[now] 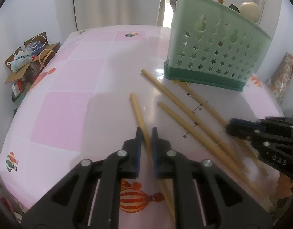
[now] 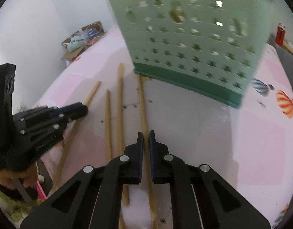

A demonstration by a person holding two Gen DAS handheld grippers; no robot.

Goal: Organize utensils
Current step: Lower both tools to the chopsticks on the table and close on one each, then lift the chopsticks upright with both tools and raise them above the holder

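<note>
Pink checked tablecloth (image 1: 70,87) printed with hot-air balloons (image 1: 135,198). Open cardboard box (image 1: 22,61) of bags and clutter beside the table's far-left edge. Pale curtain (image 1: 117,2) behind. Red lighter (image 2: 280,34) at far right.

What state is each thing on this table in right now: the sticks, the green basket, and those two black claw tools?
Left gripper: shut on the leftmost chopstick.
Right gripper: shut on the rightmost chopstick.
Two middle chopsticks: lying loose on the table, not held.
Green basket: upright at the table's far side, utensils standing inside.
Cardboard box: open, past the table's left edge.
</note>
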